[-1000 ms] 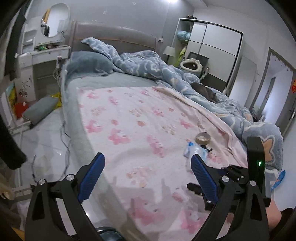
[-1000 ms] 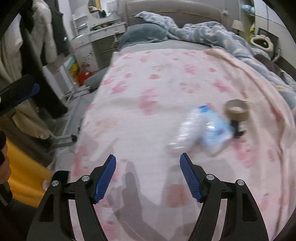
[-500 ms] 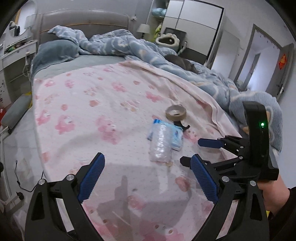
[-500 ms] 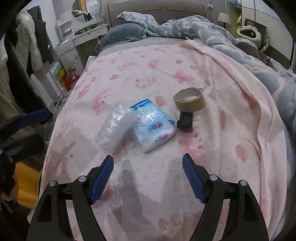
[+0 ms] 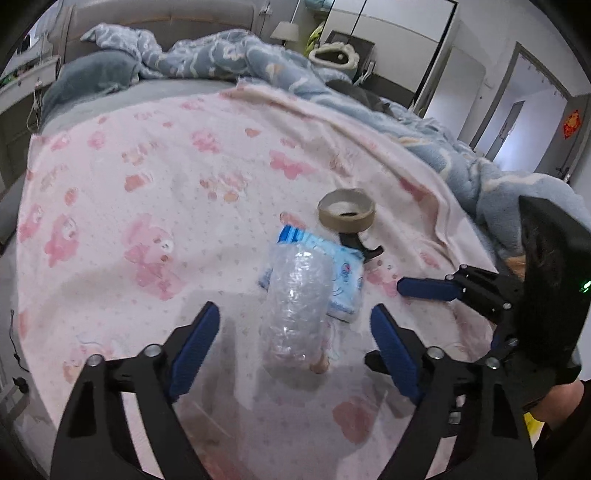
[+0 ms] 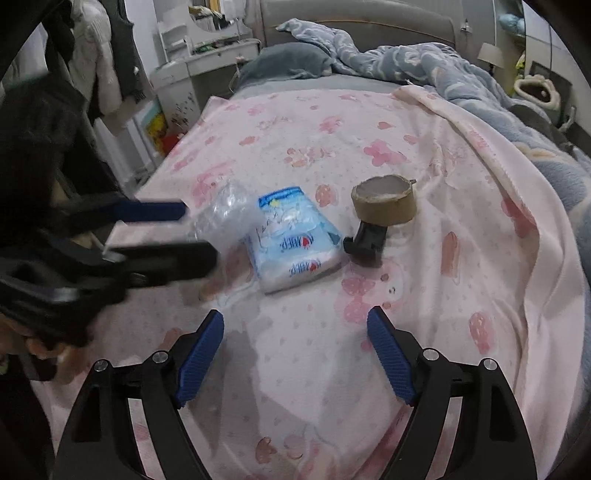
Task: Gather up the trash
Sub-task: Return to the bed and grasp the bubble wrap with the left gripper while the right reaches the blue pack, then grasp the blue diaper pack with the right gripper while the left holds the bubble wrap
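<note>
On the pink bear-print blanket (image 5: 155,206) lies a crumpled clear plastic wrapper (image 5: 295,302), partly over a blue-and-white tissue packet (image 5: 345,280). Behind them stand a brown tape roll (image 5: 346,212) and a small black clip (image 5: 360,245). My left gripper (image 5: 295,317) has the clear plastic between its closing jaws, and the pads stand apart from it. In the right wrist view the packet (image 6: 295,243), the tape roll (image 6: 384,205) and the plastic (image 6: 225,210) lie ahead of my right gripper (image 6: 295,319). Its jaws are opening with nothing between them. The blurred left gripper (image 6: 177,234) comes in from the left.
A rumpled blue quilt (image 5: 369,110) is heaped along the bed's far and right side, with a grey pillow (image 5: 92,77) at the headboard. A white dressing table (image 6: 207,62) and hanging coats (image 6: 103,66) stand left of the bed. A wardrobe (image 5: 388,26) and a doorway (image 5: 532,103) are beyond.
My left gripper has swung over the bed and come down onto the clear plastic, with its jaws narrower. My right gripper has come closer to the packet and tape roll, and its jaws are slightly wider.
</note>
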Available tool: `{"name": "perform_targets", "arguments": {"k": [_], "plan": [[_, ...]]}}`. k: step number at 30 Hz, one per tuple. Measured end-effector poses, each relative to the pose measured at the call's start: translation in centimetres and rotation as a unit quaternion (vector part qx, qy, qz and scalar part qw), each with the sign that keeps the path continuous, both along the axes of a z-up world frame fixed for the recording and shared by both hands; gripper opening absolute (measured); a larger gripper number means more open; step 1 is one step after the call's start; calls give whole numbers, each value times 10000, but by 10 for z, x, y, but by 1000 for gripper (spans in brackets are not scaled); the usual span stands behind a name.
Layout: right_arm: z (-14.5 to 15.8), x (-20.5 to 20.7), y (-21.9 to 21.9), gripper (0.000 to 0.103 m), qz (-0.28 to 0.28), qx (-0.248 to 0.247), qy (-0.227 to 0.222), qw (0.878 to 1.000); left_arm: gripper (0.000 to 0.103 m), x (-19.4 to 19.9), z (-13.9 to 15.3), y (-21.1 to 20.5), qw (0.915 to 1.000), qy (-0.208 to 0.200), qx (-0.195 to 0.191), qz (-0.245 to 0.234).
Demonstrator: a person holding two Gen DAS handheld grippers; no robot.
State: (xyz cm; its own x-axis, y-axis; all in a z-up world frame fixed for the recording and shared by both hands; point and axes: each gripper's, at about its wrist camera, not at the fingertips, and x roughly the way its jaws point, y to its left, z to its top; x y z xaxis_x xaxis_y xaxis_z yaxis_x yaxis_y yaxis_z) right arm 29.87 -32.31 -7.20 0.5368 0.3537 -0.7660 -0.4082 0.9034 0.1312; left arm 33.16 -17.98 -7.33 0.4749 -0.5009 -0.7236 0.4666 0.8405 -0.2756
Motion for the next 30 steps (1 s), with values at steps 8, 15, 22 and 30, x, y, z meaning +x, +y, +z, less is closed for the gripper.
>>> {"name": "perform_targets", "arguments": {"k": [8, 15, 22, 30], "plan": [[0, 14, 0, 81, 160, 262, 20, 9995, 48, 5, -7, 2, 9994, 234, -148, -194], [3, 21, 22, 81, 295, -183, -94, 9994, 36, -2, -1, 16, 9995, 102, 17, -289], [6, 34, 32, 85, 235, -352, -214, 9989, 36, -2, 13, 45, 9997, 76, -161, -150], [8, 47, 44, 87, 185, -491, -325, 9981, 36, -3, 23, 75, 9999, 49, -140, -21]]}}
